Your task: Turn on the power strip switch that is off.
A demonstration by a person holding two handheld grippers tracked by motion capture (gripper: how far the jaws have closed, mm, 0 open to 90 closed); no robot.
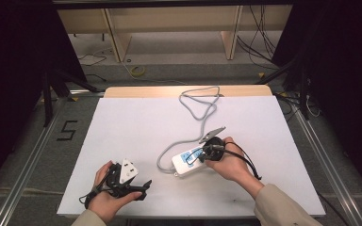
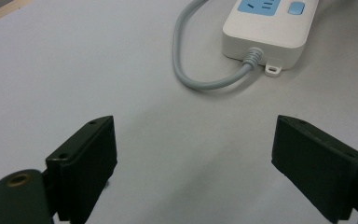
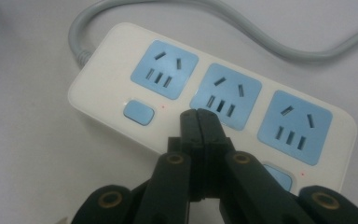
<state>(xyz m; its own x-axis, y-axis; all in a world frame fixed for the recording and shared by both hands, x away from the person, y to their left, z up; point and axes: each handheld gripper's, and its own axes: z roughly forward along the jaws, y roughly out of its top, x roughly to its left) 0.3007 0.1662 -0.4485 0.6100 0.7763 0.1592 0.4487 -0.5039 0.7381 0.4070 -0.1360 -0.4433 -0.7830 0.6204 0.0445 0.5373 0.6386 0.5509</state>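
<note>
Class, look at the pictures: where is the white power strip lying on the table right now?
The power strip lies on the white table, right of centre near the front, directly under the shut right gripper.

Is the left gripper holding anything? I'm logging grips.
No: the left gripper has its jaws wide apart over bare table.
</note>
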